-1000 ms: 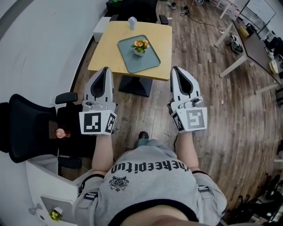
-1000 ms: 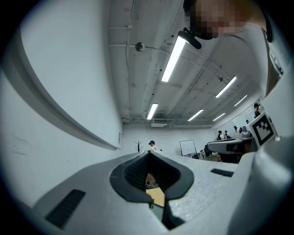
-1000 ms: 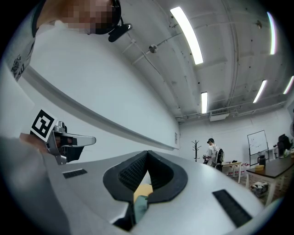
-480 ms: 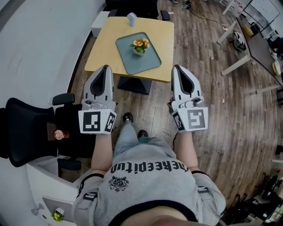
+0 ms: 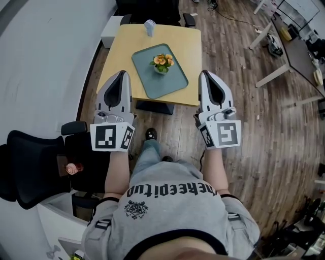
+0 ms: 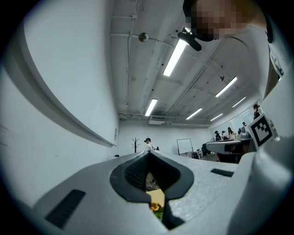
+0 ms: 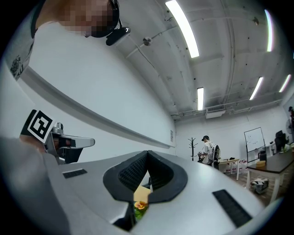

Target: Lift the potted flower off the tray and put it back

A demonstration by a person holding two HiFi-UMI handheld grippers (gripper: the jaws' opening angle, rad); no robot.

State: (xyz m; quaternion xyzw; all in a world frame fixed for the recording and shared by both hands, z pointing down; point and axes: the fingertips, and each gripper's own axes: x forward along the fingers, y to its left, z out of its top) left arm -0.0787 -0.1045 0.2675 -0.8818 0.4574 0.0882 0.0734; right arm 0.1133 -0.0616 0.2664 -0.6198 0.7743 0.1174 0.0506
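A small white pot of orange flowers (image 5: 162, 63) stands on a grey-green tray (image 5: 172, 84) on a square yellow table (image 5: 190, 45) ahead of me. My left gripper (image 5: 121, 74) hovers at the table's near left corner, shut with nothing in it. My right gripper (image 5: 205, 74) hangs by the near right corner, also shut and empty. Both sit short of the tray, one on each side. In the left gripper view the jaws (image 6: 149, 153) meet at the tips, and the flowers (image 6: 156, 207) peek through the gap below. The right gripper view shows the same: jaws (image 7: 147, 153) closed, flowers (image 7: 140, 205) below.
A small white ribbed object (image 5: 149, 26) stands at the table's far edge. A black office chair (image 5: 30, 162) is at my left by the white wall, and another dark chair (image 5: 147, 7) lies beyond the table. White-legged desks (image 5: 299, 56) stand at the right on the wooden floor.
Both grippers have moved forward toward the table and now reach its near corners. The table and tray sit closer in view. The jaws stayed shut.
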